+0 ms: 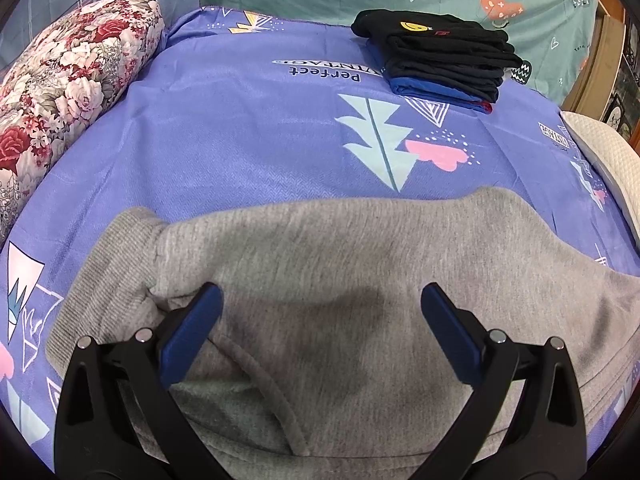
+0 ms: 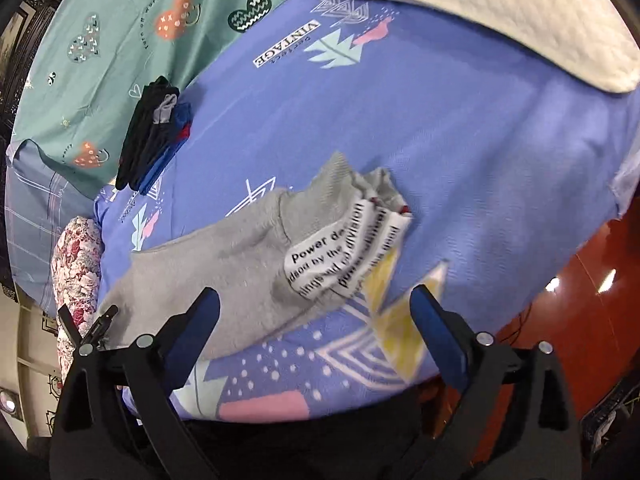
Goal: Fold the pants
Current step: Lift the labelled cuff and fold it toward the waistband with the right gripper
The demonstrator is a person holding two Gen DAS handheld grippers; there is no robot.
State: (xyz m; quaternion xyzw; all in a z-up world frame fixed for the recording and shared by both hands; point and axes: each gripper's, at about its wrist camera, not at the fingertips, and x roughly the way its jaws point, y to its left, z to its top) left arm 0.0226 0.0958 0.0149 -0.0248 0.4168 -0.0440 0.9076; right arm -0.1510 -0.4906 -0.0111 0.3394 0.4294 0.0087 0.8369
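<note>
Grey sweatpants lie on a purple patterned bedsheet. The ribbed waistband is at the left, with a drawcord across the fabric. My left gripper is open, its blue pads just above the pants, holding nothing. In the right wrist view the pants stretch toward a ribbed cuff with a white printed label patch. My right gripper is open and empty, hovering over the bed's near edge beside the pants.
A stack of folded dark clothes sits at the far side of the sheet, also in the right wrist view. A floral pillow lies at the left, a white pillow at the right. Red floor lies beyond the bed edge.
</note>
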